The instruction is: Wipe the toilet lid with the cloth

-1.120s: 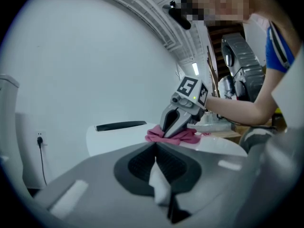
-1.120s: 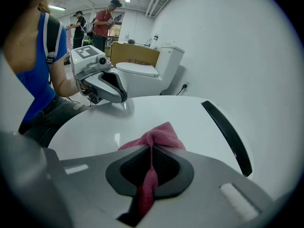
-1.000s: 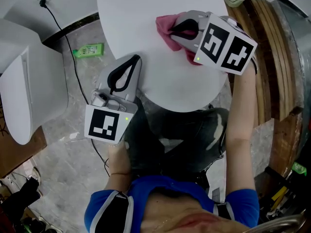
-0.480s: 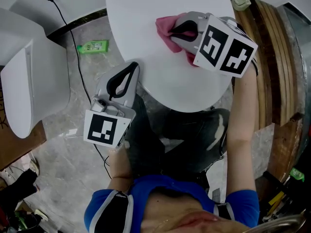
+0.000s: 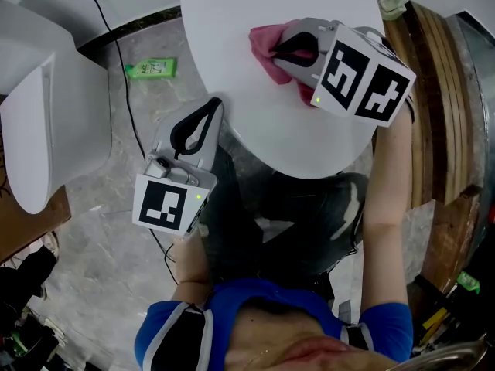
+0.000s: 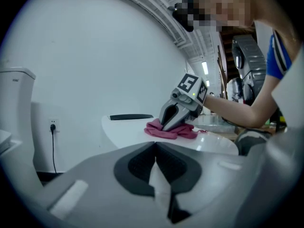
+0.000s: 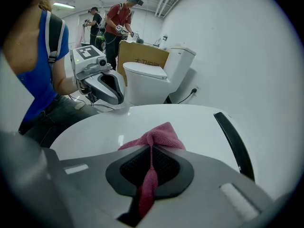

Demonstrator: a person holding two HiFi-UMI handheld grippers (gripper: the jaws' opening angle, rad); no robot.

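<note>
The white oval toilet lid [image 5: 255,6] lies shut under me. A pink cloth [image 5: 261,43] rests bunched on its right half. My right gripper [image 5: 273,54] is shut on the cloth, pressing it onto the lid; in the right gripper view a fold of the cloth [image 7: 155,137] runs up between the closed jaws of that gripper [image 7: 151,152]. My left gripper [image 5: 212,105] hangs just off the lid's near left edge, shut with nothing in it. The left gripper view shows its jaws closed [image 6: 155,147], with the cloth [image 6: 170,130] and the right gripper [image 6: 176,114] beyond on the lid [image 6: 124,128].
A second white toilet [image 5: 46,114] stands on the left, also in the right gripper view [image 7: 153,79]. A green bottle [image 5: 151,69] and a black cable [image 5: 116,76] lie on the marble floor. Wooden boards [image 5: 433,114] lean at right. A black hinge strip [image 7: 232,141] crosses the lid's back.
The head view has shifted, so the lid sits further right in frame. My left gripper has come off the lid's left edge. The right gripper stays shut on the cloth.
</note>
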